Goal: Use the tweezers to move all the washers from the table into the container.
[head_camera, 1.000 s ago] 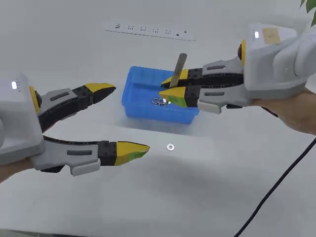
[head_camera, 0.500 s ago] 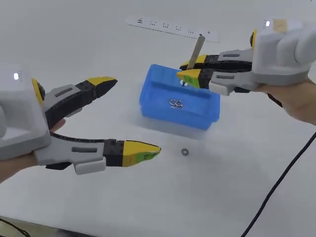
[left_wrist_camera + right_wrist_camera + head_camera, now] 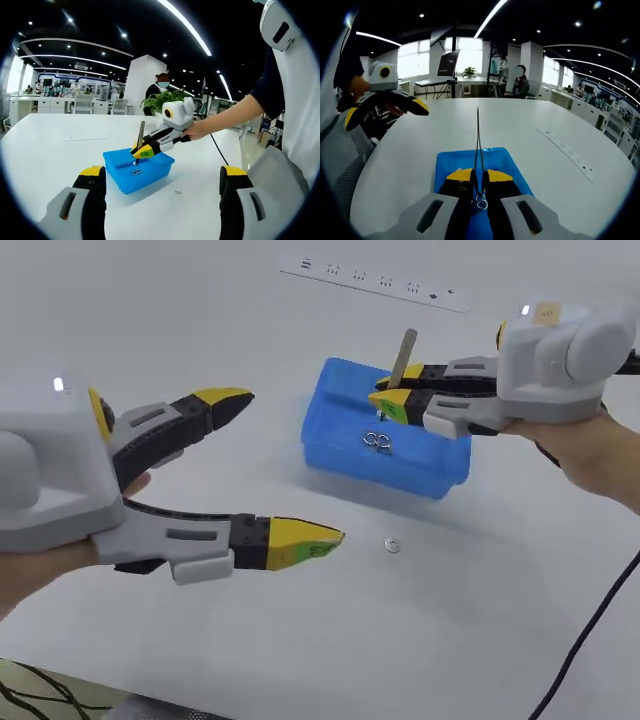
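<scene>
A blue container (image 3: 345, 455) sits mid-table with two washers (image 3: 377, 441) lying in it. My right gripper (image 3: 388, 403) is shut on the tweezers (image 3: 404, 352), which stand upright over the container's far side. A small ring (image 3: 481, 202) shows at the tweezers' lower end, just above the container (image 3: 445, 167). One washer (image 3: 392, 545) lies on the table in front of the container. My left gripper (image 3: 280, 472) hovers open and holding nothing to the left of the container (image 3: 150, 177). In the left gripper view, the right gripper (image 3: 142, 151) is above the container and the loose washer (image 3: 178, 191) lies to the right.
A white power strip (image 3: 375, 280) lies at the far side of the table. A black cable (image 3: 590, 630) runs off the front right. People stand in the background beyond the table (image 3: 520, 82).
My right gripper with the tweezers has moved from over the container's middle toward its far side. The head camera has shifted. The left gripper stays open.
</scene>
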Motion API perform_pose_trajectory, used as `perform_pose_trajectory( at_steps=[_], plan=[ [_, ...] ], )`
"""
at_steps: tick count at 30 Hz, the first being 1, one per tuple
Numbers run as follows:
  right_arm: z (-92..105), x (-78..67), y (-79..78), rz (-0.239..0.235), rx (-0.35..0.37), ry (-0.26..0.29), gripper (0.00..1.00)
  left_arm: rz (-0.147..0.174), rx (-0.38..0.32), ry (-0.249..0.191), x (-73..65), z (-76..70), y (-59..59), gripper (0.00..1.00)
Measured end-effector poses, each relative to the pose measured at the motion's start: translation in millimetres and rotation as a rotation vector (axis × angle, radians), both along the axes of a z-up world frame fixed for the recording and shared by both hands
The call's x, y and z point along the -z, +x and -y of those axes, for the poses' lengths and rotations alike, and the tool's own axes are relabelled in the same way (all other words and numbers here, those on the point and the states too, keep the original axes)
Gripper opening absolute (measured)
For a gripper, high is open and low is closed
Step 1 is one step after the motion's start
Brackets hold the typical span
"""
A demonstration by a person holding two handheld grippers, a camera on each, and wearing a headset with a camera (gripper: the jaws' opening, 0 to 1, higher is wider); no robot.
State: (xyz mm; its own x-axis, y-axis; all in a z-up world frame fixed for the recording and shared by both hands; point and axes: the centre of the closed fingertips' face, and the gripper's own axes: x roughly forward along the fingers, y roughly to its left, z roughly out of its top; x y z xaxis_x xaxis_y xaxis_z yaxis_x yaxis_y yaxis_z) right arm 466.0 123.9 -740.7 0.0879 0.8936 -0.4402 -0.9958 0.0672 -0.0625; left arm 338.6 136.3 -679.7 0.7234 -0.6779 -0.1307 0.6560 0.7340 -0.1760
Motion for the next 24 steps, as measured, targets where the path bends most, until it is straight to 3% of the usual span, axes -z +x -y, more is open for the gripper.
perform_pose_trajectory(
  at_steps=[3,5,10,14,24],
  plan=[
    [1.4,8.8,-4.5,0.048,-0.021,-0.043,0.09,0.0,-0.025,-0.031,-0.8,-0.2,-1.6,1.0],
    [-0.2,8.6,-8.1,0.046,-0.031,-0.037,0.09,-0.009,-0.028,-0.039,0.3,0.2,-2.3,1.0],
    [-1.5,8.2,-8.3,0.08,-0.038,-0.047,0.1,-0.018,-0.036,-0.027,3.3,0.9,-3.2,1.0],
    [-1.9,5.7,-7.2,0.077,-0.026,-0.033,0.1,-0.013,-0.051,-0.059,-2.0,1.8,-0.7,1.0],
    [-0.5,8.2,-10.5,0.042,-0.025,-0.027,0.1,-0.016,-0.039,-0.035,-2.3,4.9,-2.2,1.0]
  ],
)
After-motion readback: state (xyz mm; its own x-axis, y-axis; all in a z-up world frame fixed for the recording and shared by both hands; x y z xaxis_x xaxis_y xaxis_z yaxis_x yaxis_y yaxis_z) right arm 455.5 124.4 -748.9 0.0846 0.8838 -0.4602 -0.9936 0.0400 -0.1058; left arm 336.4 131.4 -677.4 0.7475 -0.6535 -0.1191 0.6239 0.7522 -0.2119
